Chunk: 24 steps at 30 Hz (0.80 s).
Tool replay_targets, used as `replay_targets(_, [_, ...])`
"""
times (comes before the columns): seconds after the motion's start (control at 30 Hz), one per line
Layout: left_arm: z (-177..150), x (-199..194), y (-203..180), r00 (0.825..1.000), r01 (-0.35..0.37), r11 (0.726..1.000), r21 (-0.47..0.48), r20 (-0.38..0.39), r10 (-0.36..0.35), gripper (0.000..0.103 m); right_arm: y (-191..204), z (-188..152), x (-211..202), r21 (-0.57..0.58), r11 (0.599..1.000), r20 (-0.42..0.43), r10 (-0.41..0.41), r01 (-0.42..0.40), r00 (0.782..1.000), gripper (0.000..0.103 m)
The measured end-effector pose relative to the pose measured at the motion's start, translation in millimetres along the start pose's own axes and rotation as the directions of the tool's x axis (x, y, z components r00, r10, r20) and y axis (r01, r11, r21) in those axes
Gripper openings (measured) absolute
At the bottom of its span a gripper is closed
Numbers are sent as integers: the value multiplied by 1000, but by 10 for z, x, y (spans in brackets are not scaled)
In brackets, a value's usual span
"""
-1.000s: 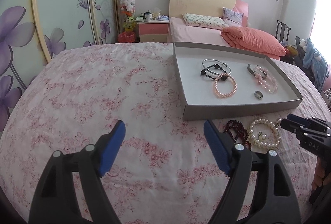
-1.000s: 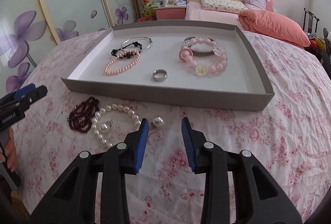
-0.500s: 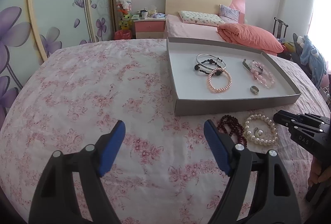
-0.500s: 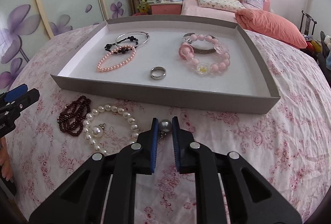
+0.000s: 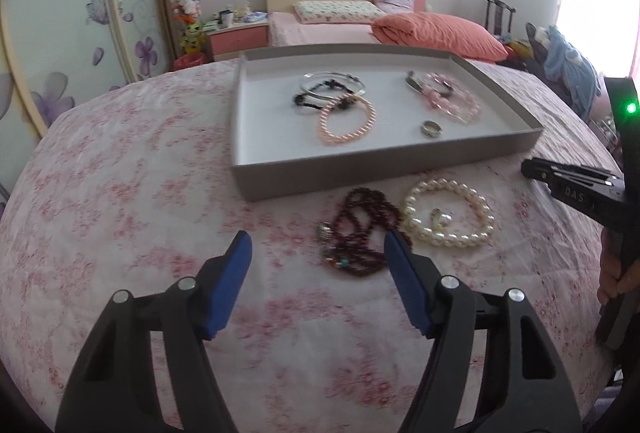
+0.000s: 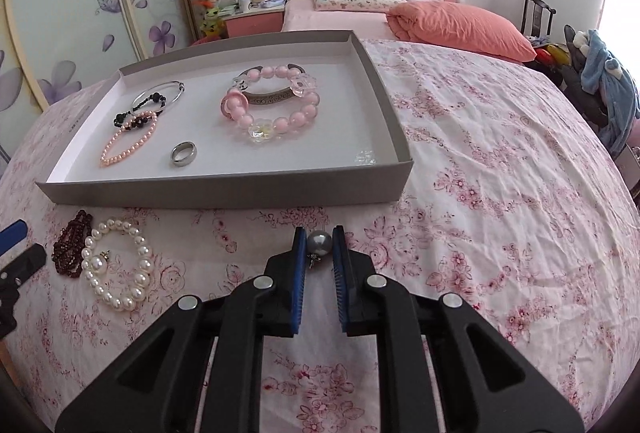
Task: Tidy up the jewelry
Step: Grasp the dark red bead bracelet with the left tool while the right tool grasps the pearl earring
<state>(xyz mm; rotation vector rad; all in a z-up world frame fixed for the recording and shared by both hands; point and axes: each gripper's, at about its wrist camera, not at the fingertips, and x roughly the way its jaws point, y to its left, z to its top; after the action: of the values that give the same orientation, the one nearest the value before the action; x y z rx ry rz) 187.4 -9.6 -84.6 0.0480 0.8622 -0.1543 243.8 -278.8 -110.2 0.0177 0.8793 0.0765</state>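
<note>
My right gripper (image 6: 318, 233) is shut on a grey pearl earring (image 6: 319, 243), held over the floral cloth in front of the grey tray (image 6: 224, 193). My left gripper (image 5: 320, 247) hangs over the cloth with its jaws closing. The dark red bead necklace (image 5: 360, 229) lies between its fingers, by the right pad, which does not press on it. To the necklace's right, a white pearl bracelet (image 5: 448, 209) rings a second pearl earring (image 5: 440, 219). In the tray lie a pink pearl bracelet (image 5: 346, 121), a silver ring (image 5: 431, 129) and a bracelet of large pink beads (image 6: 272, 105).
The tray (image 5: 360, 173) also holds a silver bangle (image 5: 332, 83) and a black bead bracelet (image 5: 316, 99). The right gripper's arm (image 5: 576, 189) reaches in from the right edge, with a hand below it. Behind the cloth-covered surface stand a bed and a wardrobe.
My right gripper shut on the grey pearl earring and moved to the right with it. My left gripper came up to the dark red necklace and its jaws narrowed.
</note>
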Motion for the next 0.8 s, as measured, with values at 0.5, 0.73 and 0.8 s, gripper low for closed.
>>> replay_targets(0.5, [116, 345, -298, 998, 16, 998, 55, -63, -13, 63, -66, -8, -4, 22, 999, 0, 39, -39, 999, 14])
replay_targets(0.73, [139, 334, -232, 999, -11, 999, 37, -43, 13, 17, -83, -7, -5, 24, 999, 0, 47, -47, 999, 14])
replay_targets(0.8, [125, 321, -204, 999, -29, 999, 29, -44, 30, 17, -72, -13, -9, 17, 998, 0, 54, -54, 999, 14])
